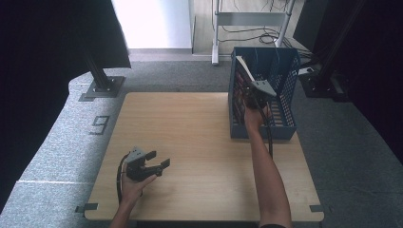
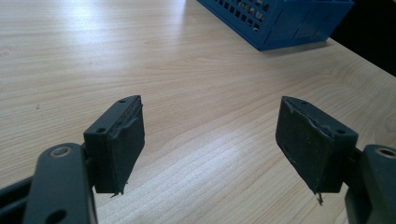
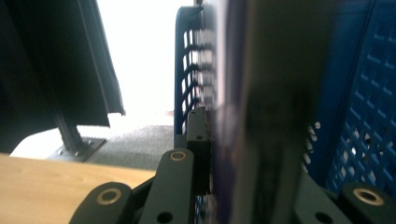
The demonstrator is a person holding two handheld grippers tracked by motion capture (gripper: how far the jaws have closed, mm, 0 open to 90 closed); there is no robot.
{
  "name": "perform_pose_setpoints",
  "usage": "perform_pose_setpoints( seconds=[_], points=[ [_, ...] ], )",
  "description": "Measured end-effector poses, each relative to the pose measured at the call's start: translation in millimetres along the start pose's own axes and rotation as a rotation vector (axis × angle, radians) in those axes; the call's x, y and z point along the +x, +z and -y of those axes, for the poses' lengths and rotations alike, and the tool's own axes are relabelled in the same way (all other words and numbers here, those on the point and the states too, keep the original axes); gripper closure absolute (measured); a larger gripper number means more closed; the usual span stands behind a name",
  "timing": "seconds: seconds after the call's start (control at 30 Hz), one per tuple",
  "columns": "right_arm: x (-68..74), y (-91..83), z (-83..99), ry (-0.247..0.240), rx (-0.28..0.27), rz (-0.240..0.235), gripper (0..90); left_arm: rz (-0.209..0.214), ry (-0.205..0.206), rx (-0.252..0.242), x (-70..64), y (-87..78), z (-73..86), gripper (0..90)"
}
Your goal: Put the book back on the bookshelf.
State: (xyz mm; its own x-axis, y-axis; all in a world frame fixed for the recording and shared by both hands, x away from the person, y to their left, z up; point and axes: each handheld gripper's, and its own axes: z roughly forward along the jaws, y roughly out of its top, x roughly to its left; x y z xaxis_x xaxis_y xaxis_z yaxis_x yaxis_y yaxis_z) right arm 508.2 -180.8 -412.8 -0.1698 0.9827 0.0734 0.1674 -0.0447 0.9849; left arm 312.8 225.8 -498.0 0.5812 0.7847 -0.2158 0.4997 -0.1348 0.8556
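A blue perforated basket (image 1: 286, 71) stands at the far right of the wooden table (image 1: 190, 128). My right gripper (image 1: 247, 89) reaches into its left side, shut on a dark flat book-like item (image 1: 241, 65) with a pale edge, tilted above the basket. In the right gripper view that item (image 3: 266, 93) is blurred between the jaws of the right gripper (image 3: 247, 154), with the basket wall (image 3: 369, 93) behind. My left gripper (image 1: 159, 159) rests low at the table's near left, open, nothing between its pads (image 2: 123, 140). The basket corner (image 2: 280, 21) lies far ahead of it.
Several more flat items stand along the basket's left inner side (image 1: 237, 97). A black post on a base plate (image 1: 102, 85) is beyond the table's far left corner. A metal frame with cables (image 1: 247, 19) stands behind the basket. Bare wood stretches between the two grippers.
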Motion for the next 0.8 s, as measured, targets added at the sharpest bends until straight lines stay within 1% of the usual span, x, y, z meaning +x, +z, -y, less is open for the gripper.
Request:
perform_pose_setpoints(
  seconds=[0.07,0.13,0.23,0.43,0.5,0.57,0.6,0.7,0.8],
  points=[
    [-0.7,-2.4,1.0,-0.001,0.026,-0.006,79.8,0.003,0.003,-0.001,-1.8,-0.4,-0.4,23.6],
    [-1.2,-4.0,0.4,0.004,0.036,-0.005,79.7,0.005,0.011,-0.001,-3.6,-0.6,-0.8,23.6],
    [-0.8,-3.6,-0.6,0.004,0.045,-0.019,79.0,0.004,0.013,-0.002,-4.8,-0.8,-1.0,23.6],
    [-0.8,-0.7,-0.3,-0.007,0.046,-0.022,77.1,0.0,0.007,-0.005,-2.7,-1.0,-1.0,23.6],
    [-2.1,2.1,-0.8,-0.011,0.066,-0.018,77.7,0.0,0.007,-0.003,-2.6,-0.8,-0.9,23.6],
    [-2.1,2.5,-1.5,-0.013,0.07,-0.009,79.5,-0.001,0.008,-0.002,-2.7,-0.4,-0.8,23.6],
    [-1.7,3.0,-2.9,-0.022,0.079,0.004,81.1,0.0,0.007,-0.003,-2.5,-0.5,-0.7,23.6],
    [-2.8,3.2,-3.5,-0.02,0.08,0.009,81.5,-0.002,0.004,-0.007,-2.2,-1.0,-0.8,23.7],
    [-4.3,3.0,-3.4,-0.006,0.071,0.018,81.6,-0.003,0.005,-0.008,-2.0,-1.5,-0.9,23.8]
  ],
)
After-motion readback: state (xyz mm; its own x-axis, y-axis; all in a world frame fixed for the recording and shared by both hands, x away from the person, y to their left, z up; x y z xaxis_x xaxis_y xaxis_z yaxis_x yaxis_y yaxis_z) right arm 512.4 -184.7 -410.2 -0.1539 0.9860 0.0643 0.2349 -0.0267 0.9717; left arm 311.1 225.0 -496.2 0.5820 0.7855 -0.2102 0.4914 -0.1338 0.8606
